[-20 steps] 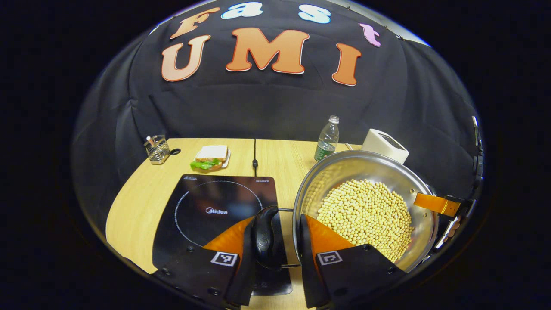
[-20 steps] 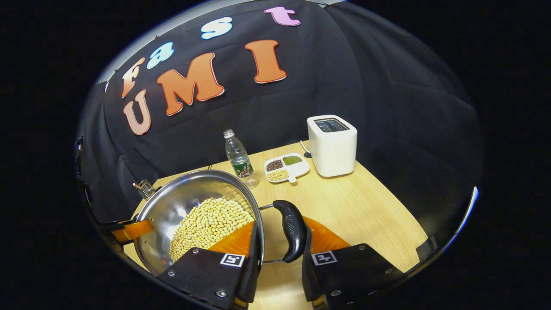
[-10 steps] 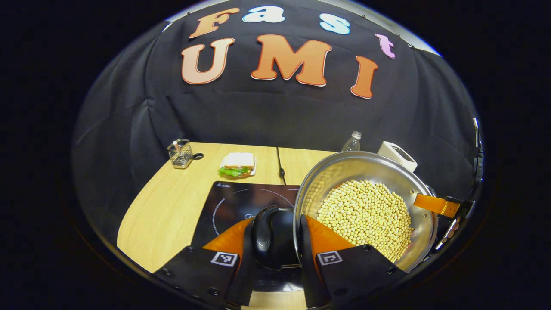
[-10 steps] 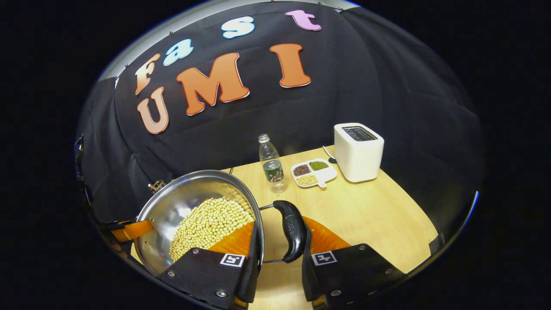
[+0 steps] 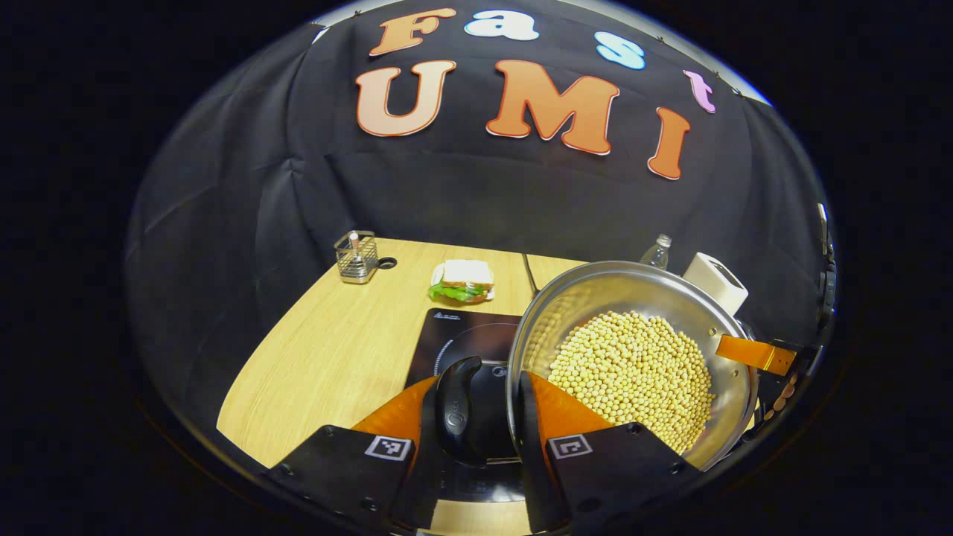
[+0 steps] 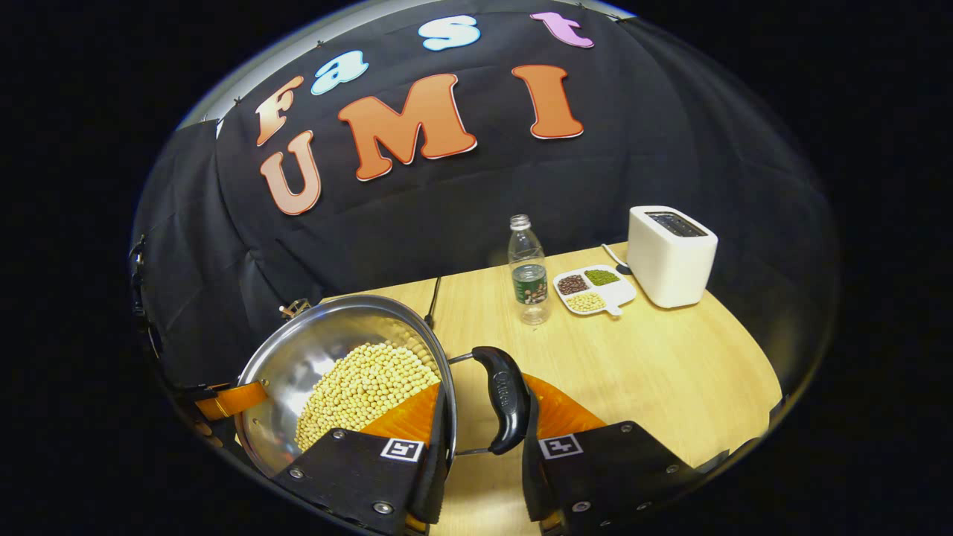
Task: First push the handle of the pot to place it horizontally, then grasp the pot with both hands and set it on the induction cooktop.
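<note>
Carried leftward since a second ago, the shiny steel pot of yellow beans (image 5: 633,350) now overhangs the black glass induction cooktop (image 5: 461,339); my left gripper (image 5: 476,428) and right gripper (image 6: 480,432) each clamp a black loop handle (image 5: 456,409); any tilt risks spilling beans

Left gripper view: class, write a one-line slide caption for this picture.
Left gripper clamps the black side handle of a steel pot of soybeans above the black induction cooktop.

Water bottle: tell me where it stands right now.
In the right gripper view, the water bottle stands upright toward the table's back, just left of the sectioned dish, with the toaster farther right.
</note>
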`<state>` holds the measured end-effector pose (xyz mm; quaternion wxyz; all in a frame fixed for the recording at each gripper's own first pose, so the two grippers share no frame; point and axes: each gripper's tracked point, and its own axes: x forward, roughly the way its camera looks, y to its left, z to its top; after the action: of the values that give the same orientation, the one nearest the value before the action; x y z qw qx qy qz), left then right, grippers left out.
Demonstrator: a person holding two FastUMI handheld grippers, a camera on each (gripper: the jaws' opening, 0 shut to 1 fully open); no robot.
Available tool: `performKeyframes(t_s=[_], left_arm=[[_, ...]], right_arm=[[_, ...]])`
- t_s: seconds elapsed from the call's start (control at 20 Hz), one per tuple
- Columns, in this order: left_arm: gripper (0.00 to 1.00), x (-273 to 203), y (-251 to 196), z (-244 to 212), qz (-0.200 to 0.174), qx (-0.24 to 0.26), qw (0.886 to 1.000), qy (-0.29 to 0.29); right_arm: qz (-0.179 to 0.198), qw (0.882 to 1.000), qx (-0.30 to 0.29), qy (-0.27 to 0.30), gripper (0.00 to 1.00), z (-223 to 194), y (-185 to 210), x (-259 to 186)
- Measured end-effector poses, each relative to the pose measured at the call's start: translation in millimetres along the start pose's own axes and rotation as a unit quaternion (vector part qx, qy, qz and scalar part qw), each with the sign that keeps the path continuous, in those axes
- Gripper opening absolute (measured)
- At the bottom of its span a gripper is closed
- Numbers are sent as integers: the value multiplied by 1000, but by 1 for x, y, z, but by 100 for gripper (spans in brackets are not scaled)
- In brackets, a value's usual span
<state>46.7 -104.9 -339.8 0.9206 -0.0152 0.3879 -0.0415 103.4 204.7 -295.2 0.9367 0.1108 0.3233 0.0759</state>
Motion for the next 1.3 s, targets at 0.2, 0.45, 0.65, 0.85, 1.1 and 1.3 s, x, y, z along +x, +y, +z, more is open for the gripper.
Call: performKeyframes(t_s=[0.2, 0.45, 0.65, 0.85, 1.1, 1.3], left_arm=[[51, 4, 31, -2, 11, -19, 1000, 12], [53, 17, 60, -8, 21, -24, 999, 23], [55, 35, 69, -17, 24, -27, 999, 38], [55, 50, 75, -23, 25, -28, 998, 48], [53, 67, 76, -34, 25, -30, 997, 68], [53, 78, 79, -42, 20, -31, 996, 77]], right_arm=[[15, 1000, -6, 13, 42, -11, 27, 17], [23, 999, -17, 24, 42, -23, 49, 38], [25, 999, -18, 39, 38, -32, 54, 54], [24, 998, -22, 52, 42, -41, 58, 67], [18, 997, -25, 70, 43, -56, 58, 85], [11, 996, -26, 79, 43, -61, 58, 95]])
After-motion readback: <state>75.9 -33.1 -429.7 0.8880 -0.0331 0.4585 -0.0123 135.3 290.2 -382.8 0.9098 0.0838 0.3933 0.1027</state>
